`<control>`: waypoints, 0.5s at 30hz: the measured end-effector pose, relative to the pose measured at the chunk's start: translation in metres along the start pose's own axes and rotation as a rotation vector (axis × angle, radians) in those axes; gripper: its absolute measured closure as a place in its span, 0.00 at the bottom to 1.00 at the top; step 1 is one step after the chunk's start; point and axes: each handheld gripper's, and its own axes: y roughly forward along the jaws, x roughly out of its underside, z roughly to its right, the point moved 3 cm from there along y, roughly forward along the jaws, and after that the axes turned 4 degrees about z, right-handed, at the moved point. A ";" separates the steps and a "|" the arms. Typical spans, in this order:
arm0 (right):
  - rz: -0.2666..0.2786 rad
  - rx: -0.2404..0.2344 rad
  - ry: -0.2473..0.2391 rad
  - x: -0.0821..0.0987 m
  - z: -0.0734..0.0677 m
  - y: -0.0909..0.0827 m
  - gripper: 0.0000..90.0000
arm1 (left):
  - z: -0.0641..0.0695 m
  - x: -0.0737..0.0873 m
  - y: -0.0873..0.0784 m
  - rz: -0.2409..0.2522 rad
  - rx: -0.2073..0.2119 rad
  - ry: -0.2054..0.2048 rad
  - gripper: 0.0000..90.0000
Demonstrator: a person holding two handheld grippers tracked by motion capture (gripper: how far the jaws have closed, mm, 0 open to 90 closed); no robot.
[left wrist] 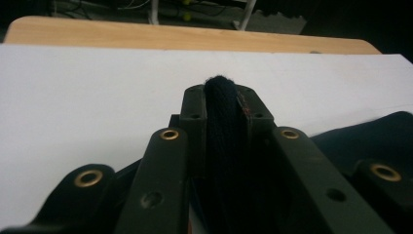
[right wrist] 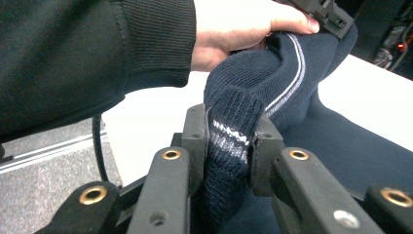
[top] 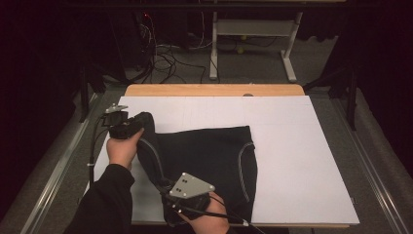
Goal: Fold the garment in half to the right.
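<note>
A dark navy knitted garment (top: 209, 156) with thin pale stripes lies on the white board (top: 292, 146), its left edge lifted. My left gripper (top: 146, 119) is shut on that edge at the far left corner; dark fabric (left wrist: 225, 126) is pinched between its jaws. My right gripper (top: 168, 187) is shut on the near left corner, where striped knit (right wrist: 229, 141) sits between the jaws. In the right gripper view the garment (right wrist: 272, 73) stretches up to the person's left hand (right wrist: 234, 34) and the left gripper (right wrist: 336, 19).
The white board rests on a wooden table (top: 214, 89) whose far edge shows. Beyond it stand a white table frame (top: 253, 34) and loose cables (top: 165, 58) on the floor. A metal rail (top: 58, 165) runs along the left side.
</note>
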 end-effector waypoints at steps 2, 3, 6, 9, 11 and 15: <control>0.006 0.013 0.001 0.003 0.004 -0.009 0.83 | 0.014 -0.005 0.006 -0.005 -0.004 0.021 0.81; 0.008 0.020 0.002 0.004 0.005 -0.013 0.83 | 0.020 -0.006 0.009 -0.010 -0.008 0.027 0.81; 0.013 0.040 0.005 0.010 0.012 -0.025 0.83 | 0.040 -0.010 0.019 -0.016 -0.001 0.052 0.81; 0.012 0.061 0.009 0.017 0.019 -0.036 0.83 | 0.056 -0.011 0.029 -0.029 0.006 0.078 0.81; 0.013 0.071 0.019 0.022 0.024 -0.043 0.83 | 0.065 -0.011 0.035 -0.034 0.011 0.088 0.81; 0.014 0.095 0.038 0.033 0.032 -0.056 0.83 | 0.080 -0.010 0.046 -0.044 0.018 0.097 0.81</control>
